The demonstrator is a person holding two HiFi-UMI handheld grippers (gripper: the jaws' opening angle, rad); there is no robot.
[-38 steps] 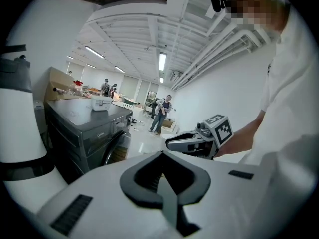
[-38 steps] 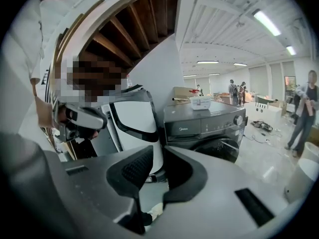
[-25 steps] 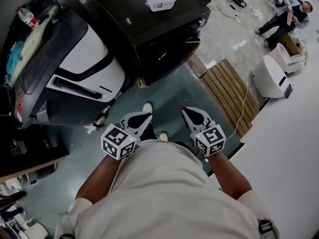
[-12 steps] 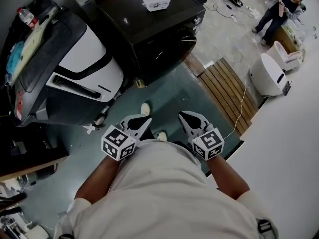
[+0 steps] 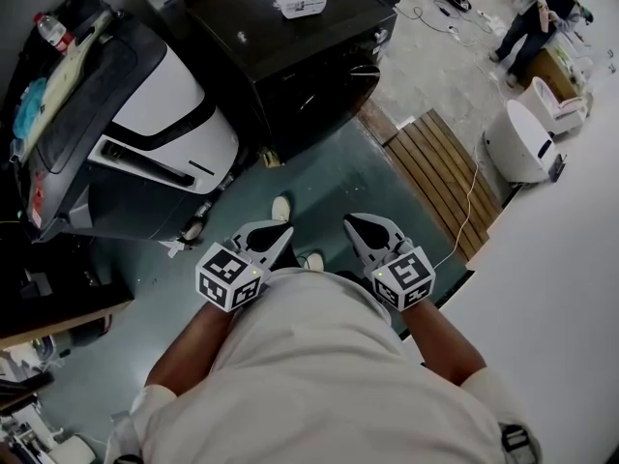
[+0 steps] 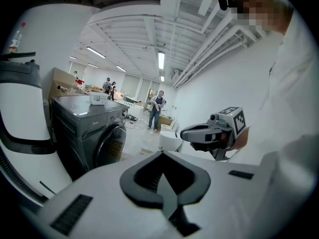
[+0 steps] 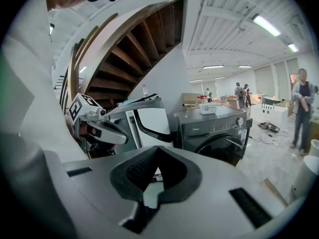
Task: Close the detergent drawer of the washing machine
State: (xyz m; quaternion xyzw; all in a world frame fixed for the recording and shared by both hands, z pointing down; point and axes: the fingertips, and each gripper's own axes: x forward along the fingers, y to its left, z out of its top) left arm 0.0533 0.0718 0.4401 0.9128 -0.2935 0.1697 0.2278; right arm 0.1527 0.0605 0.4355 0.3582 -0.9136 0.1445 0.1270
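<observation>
The black front-loading washing machine [image 5: 290,56] stands at the top of the head view, with a white box [image 5: 301,0] on its lid. In the right gripper view its upper front panel [image 7: 212,119] looks flush, and I see no drawer sticking out. My left gripper [image 5: 276,235] and right gripper [image 5: 356,228] hang close to my body above the green floor, well short of the machine. Both are shut and hold nothing. The left gripper view shows the machine [image 6: 89,133] ahead on the left and the right gripper [image 6: 197,133] alongside.
A big white-and-black machine [image 5: 145,133] stands left of the washer, with a dark shelf [image 5: 48,298] nearer me. To the right are a wooden slat platform [image 5: 445,172], a white rounded unit [image 5: 522,143] and a floor cable. A person [image 5: 537,17] stands far right.
Both grippers have drifted a little across the floor, the right one slightly leftward in the picture. They stay shut and empty, and the machine looks unchanged.
</observation>
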